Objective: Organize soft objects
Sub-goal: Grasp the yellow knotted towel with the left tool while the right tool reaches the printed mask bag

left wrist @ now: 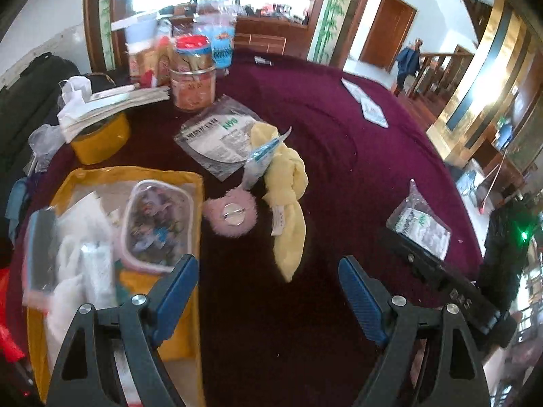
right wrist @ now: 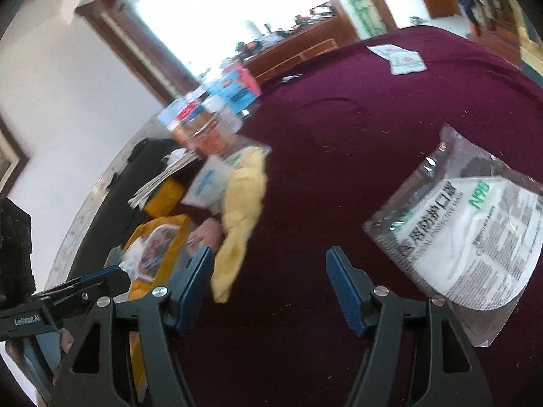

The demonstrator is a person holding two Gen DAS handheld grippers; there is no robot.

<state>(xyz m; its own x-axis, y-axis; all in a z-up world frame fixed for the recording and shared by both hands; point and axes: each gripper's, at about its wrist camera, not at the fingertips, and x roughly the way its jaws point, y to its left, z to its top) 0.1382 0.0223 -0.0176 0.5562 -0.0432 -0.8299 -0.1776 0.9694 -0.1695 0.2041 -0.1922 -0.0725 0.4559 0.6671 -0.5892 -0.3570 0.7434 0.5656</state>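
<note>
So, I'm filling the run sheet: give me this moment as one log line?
left gripper: open, empty | right gripper: open, empty | yellow knotted cloth: on maroon tablecloth | yellow fabric bin: part-filled

Maroon-clothed table [left wrist: 339, 129]: yellow cloth [left wrist: 288, 183], pink plush [left wrist: 230, 217], mask packets [left wrist: 217, 139] centre; yellow bin [left wrist: 190, 183] lower left; jars [left wrist: 193, 74] upper left.

Left gripper [left wrist: 268, 285], right gripper [right wrist: 269, 274]: fingers spread, empty, angled downward.

A matt maroon cloth [left wrist: 339, 129] is covering the table; the mask packet [right wrist: 468, 237] near its right edge is shining glossy plastic (crinkled), the pink toy [left wrist: 230, 215] looking fuzzy
</note>
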